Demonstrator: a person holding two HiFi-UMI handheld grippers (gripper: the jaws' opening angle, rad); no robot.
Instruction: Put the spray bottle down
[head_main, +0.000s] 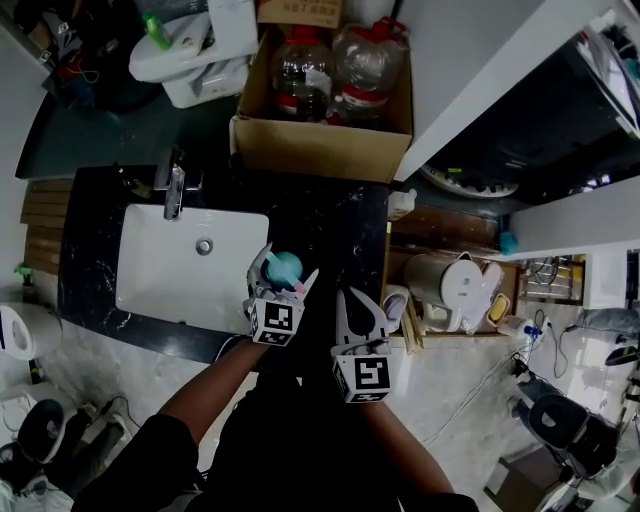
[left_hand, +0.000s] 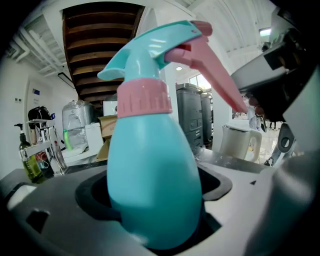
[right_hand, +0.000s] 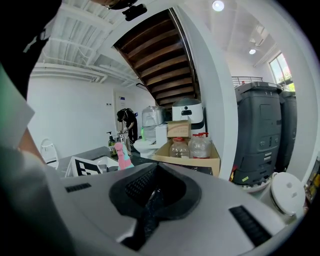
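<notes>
Your left claw (head_main: 286, 274) is clamped on the belly of the teal spray bottle (left_hand: 152, 185), one jaw on each side. The bottle stands upright in the grip, with its pink collar and trigger (left_hand: 212, 75) above the jaws. Your right claw (head_main: 360, 318) hangs just to the right with its jaws together and nothing between them.

From the head view the bottle is over the dark bench (head_main: 335, 215), just right of the white sink (head_main: 140, 290). No view shows whether its base touches the bench.

The cardboard box (head_main: 320, 148) of big jars sits at the far edge, well clear. I judge you are in the set-down step, with the release not yet made. Next, lower straight down until the base sits flat, part the left jaws, then back away without clipping the trigger.
</notes>
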